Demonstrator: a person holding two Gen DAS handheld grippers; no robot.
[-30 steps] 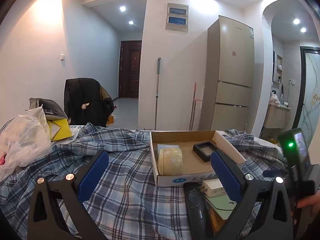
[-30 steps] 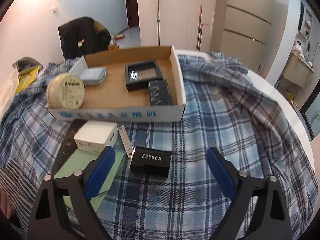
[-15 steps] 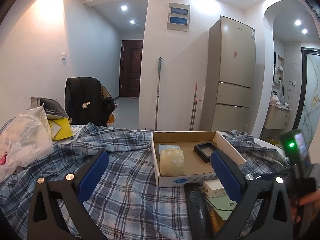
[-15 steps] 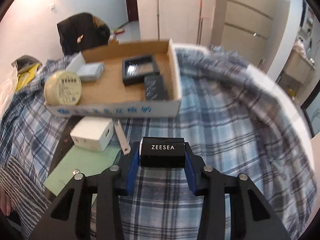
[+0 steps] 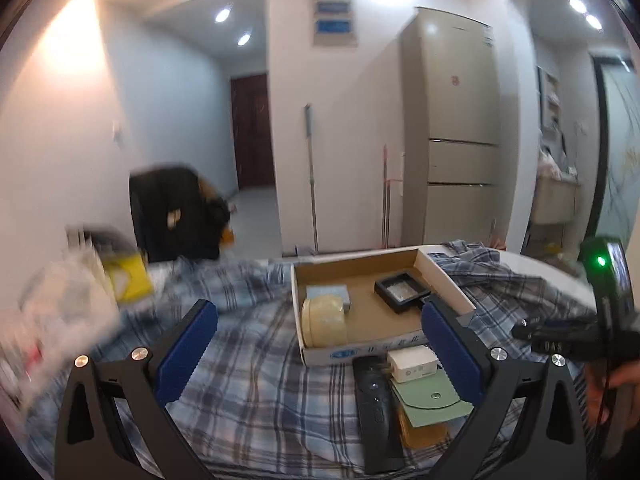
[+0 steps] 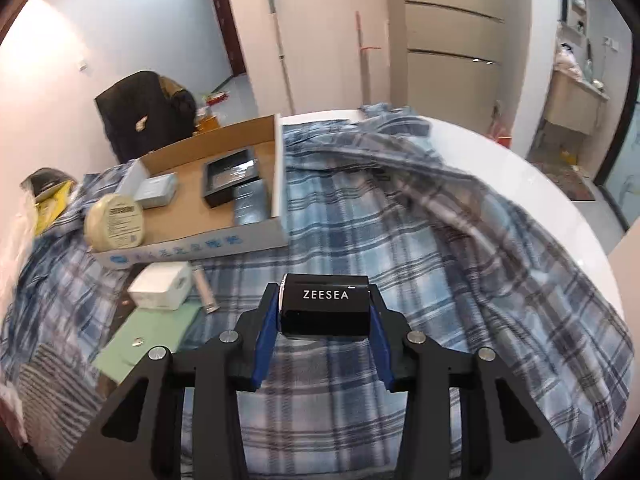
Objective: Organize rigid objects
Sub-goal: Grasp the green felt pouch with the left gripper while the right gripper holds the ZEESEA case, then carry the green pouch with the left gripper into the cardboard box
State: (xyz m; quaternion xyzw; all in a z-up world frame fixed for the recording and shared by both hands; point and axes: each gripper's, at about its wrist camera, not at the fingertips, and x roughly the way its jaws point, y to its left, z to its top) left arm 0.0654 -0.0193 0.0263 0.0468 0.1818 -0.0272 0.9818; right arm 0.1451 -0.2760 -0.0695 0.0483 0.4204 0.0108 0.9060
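The right tool (image 6: 325, 316) grips the black ZEESEA box (image 6: 324, 306) (jaws just closed on it); cardboard tray (image 6: 256, 236) at ten o'clock; left tool (image 5: 320, 344) gapes empty.

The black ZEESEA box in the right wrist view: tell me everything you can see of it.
The black ZEESEA box is a small, glossy, hard-looking block with bevelled edges and white lettering on the face turned to the camera. It sits level, clamped at its two sides between the blue pads of the right gripper, whose jaws have just closed on it. It appears lifted off the plaid cloth, in front of the cardboard box, touching nothing but the pads.
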